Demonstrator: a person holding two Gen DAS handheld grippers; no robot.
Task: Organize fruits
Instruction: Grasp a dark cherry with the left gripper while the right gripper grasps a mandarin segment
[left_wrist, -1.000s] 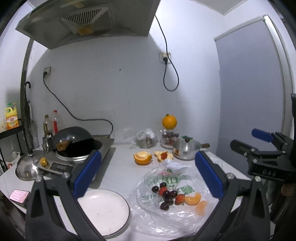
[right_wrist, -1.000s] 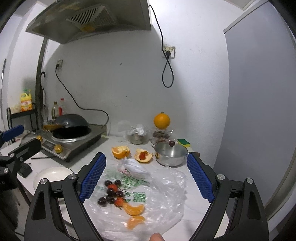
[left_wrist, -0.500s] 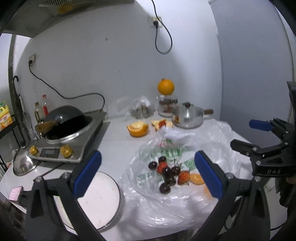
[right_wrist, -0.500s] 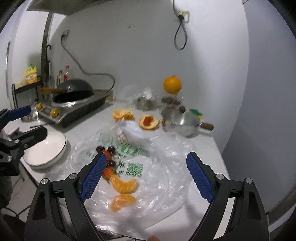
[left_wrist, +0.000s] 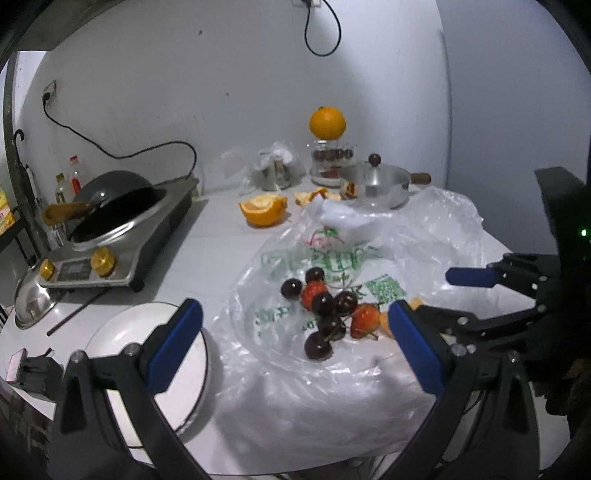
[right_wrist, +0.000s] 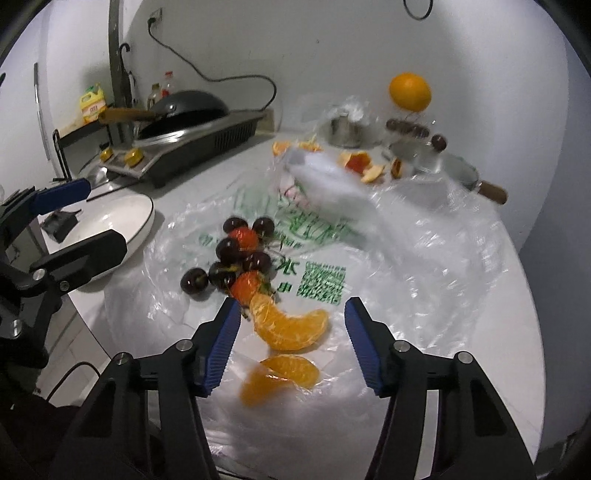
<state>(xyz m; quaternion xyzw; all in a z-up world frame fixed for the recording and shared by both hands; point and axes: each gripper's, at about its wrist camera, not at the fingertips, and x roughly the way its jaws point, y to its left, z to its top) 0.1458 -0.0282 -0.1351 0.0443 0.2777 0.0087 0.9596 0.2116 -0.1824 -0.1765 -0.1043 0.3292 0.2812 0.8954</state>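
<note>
**Now both hand-held grippers sit low over the fruit on the bag**

Here the right hand-held gripper (right_wrist: 291, 336) has just been closing its jaws, yet they are still well apart, with an orange segment (right_wrist: 291, 325) between them; the blue pads are not pressing on it. A second segment (right_wrist: 280, 376) lies nearer, just below the first. Both rest on a clear plastic bag (right_wrist: 406, 258) with green print, spread flat over the white surface (left_wrist: 207, 240).

Just beyond the segments is a cluster of dark cherries (right_wrist: 229, 251) mixed with two strawberries (right_wrist: 245, 286), touching one another on the same bag.

The left hand-held gripper (left_wrist: 295, 339) is wide and holds nothing. Its jaws frame the cherry cluster from the near side, and its left finger is in front of a white plate (left_wrist: 122, 332), which stands on the surface just left of the bag. In the right wrist view this gripper shows at the left edge, beside the plate.

Farther back, near the wall, lie a cut orange (left_wrist: 264, 210) and some peel (left_wrist: 317, 194). To their right stands a small steel pot (left_wrist: 373, 186) with a lid. Behind it, a whole orange (left_wrist: 327, 122) sits on top of a jar (left_wrist: 330, 162). At far left a dark wok (left_wrist: 110, 199) rests tilted on a cooker (left_wrist: 122, 243).
</note>
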